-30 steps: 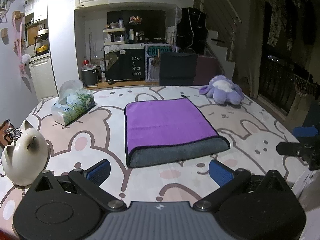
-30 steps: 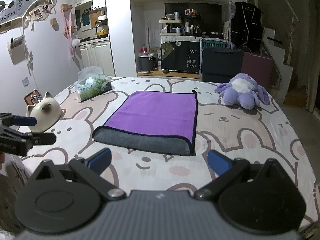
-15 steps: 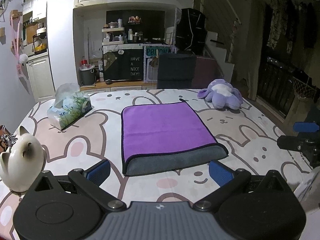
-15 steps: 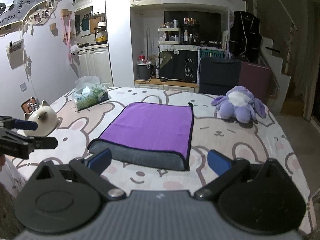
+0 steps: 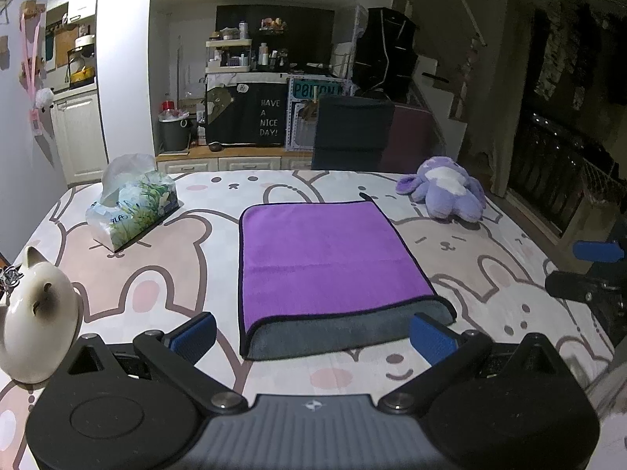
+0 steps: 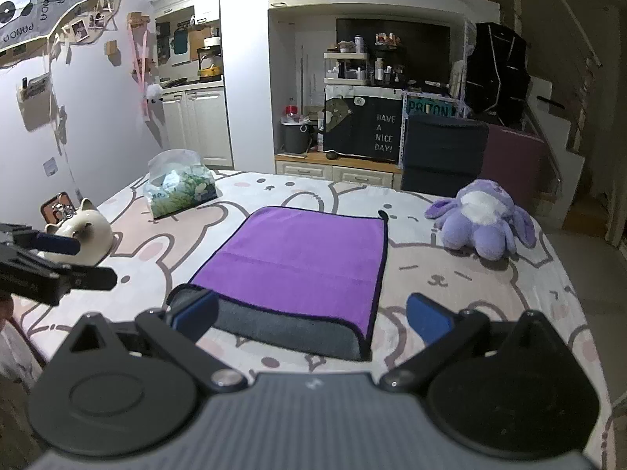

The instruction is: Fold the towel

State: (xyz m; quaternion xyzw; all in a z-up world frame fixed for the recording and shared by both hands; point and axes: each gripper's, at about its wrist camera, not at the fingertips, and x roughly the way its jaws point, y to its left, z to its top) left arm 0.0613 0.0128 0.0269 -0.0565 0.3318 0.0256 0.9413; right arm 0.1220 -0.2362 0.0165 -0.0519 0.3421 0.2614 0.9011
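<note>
A purple towel [image 5: 325, 258] lies folded flat on the bunny-print table, its grey underside showing along the near folded edge [image 5: 348, 333]. It also shows in the right wrist view [image 6: 298, 266]. My left gripper [image 5: 313, 337] is open and empty, held above the table just short of the towel's near edge. My right gripper [image 6: 311, 315] is open and empty, its fingers spanning the towel's near edge from above. The right gripper shows at the right of the left wrist view [image 5: 591, 274]; the left gripper shows at the left of the right wrist view [image 6: 51, 262].
A tissue pack [image 5: 133, 203] sits far left, a white cat figurine [image 5: 35, 317] near left, a purple plush toy [image 5: 446, 192] far right. The table [image 5: 156, 274] ends close at the near side. A dark chair [image 5: 352, 133] stands behind the table.
Both grippers have drawn back and lifted slightly from the towel; the towel sits farther off and lower in both views. Both stay open.
</note>
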